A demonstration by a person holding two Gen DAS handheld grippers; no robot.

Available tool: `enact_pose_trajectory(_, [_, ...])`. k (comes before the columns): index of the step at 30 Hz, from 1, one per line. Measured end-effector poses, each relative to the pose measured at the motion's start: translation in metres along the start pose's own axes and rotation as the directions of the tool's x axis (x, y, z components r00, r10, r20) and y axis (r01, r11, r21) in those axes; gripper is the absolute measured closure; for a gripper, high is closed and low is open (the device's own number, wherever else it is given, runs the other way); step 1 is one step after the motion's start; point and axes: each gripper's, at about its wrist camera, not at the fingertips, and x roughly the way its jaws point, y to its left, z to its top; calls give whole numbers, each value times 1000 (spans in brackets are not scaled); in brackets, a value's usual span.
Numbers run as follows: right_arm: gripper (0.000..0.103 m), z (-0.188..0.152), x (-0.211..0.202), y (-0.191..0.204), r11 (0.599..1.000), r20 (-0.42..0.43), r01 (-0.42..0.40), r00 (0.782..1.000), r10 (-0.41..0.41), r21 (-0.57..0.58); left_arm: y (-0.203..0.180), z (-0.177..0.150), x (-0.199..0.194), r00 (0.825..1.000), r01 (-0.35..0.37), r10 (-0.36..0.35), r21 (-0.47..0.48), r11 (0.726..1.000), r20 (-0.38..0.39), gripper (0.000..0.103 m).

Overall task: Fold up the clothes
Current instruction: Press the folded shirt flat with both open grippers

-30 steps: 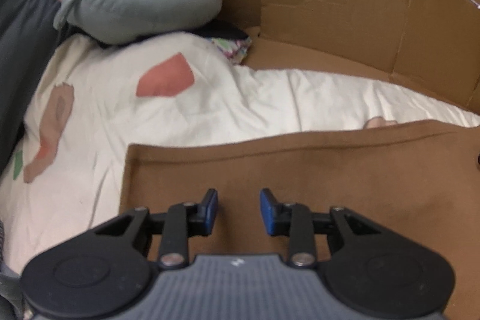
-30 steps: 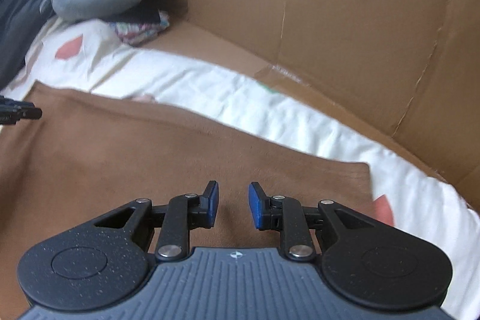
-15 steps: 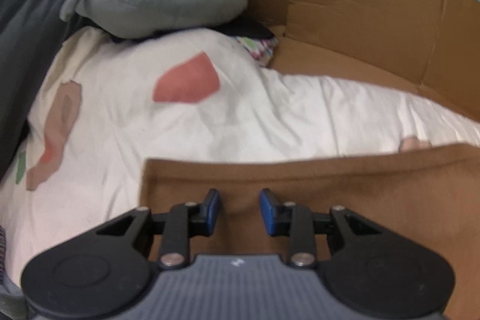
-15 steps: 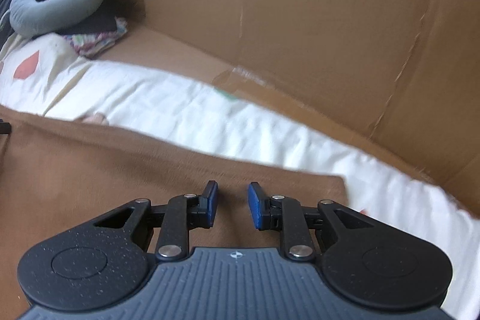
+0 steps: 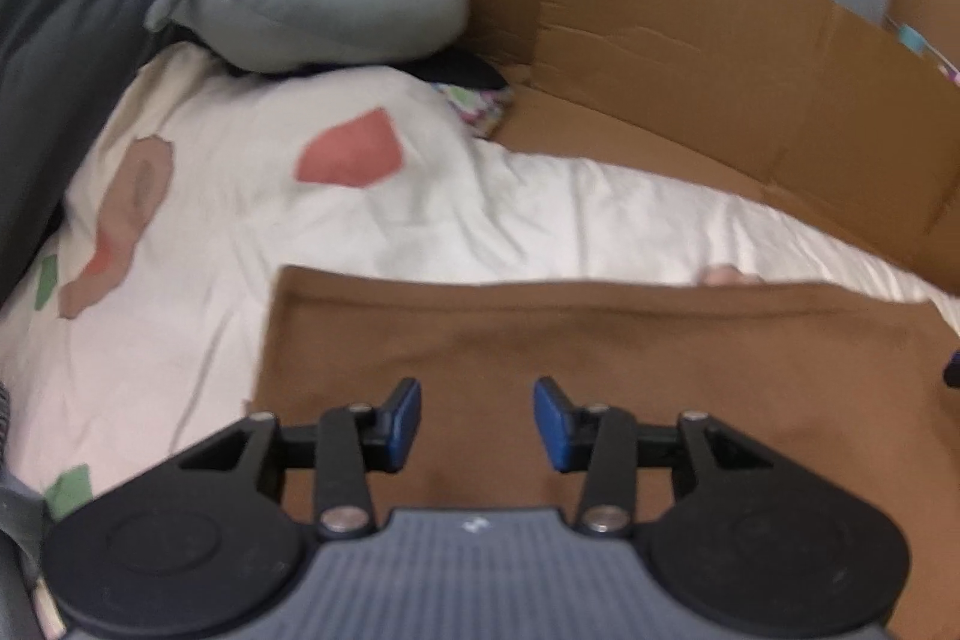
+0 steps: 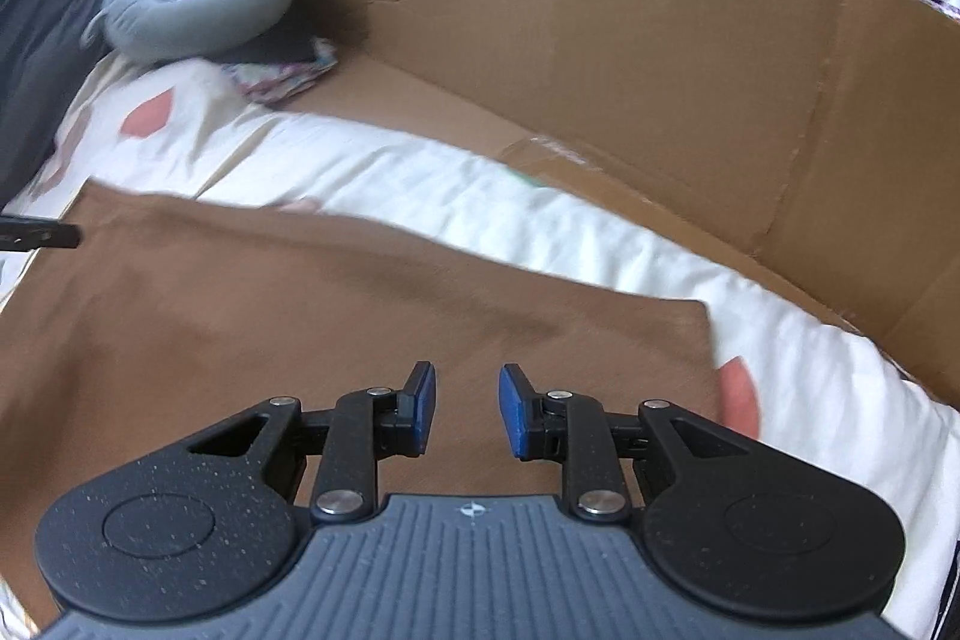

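Left gripper point(image 5: 477, 424) jaws opening, nothing between; right gripper point(image 6: 467, 409) likewise; brown garment point(image 5: 600, 340) flat beneath both.

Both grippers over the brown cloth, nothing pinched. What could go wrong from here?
1. The left gripper is opening and the right gripper stands open, both opening, with only the flat brown garment behind them. A pinch there may slip or bunch the cloth.
2. The garment lies on a loose white sheet; a deep grab could catch both.
3. The cardboard wall stands just beyond the far edge, so a forward fold may bump it.
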Motion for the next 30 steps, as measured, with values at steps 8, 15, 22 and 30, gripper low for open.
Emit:
enact_pose_trajectory(8, [67, -31, -1, 19, 998, -72, -58, 996, 57, -12, -18, -40, -14, 996, 63, -61, 21, 998, -65, 55])
enact_pose_trajectory(15, [64, -71, -19, 25, 996, -138, -65, 989, 57, -59, 7, -81, -39, 992, 36, -34, 10, 999, -123, 53])
enact_pose_trajectory(22, [60, -100, -46, 27, 991, -170, -55, 985, 34, -120, 24, -116, -70, 990, 0, 8, 55, 999, -138, 50])
enact_pose_trajectory(30, [59, -124, -74, 25, 992, -185, -19, 983, -4, -124, 38, -132, -91, 992, -37, 42, 44, 998, -116, 47])
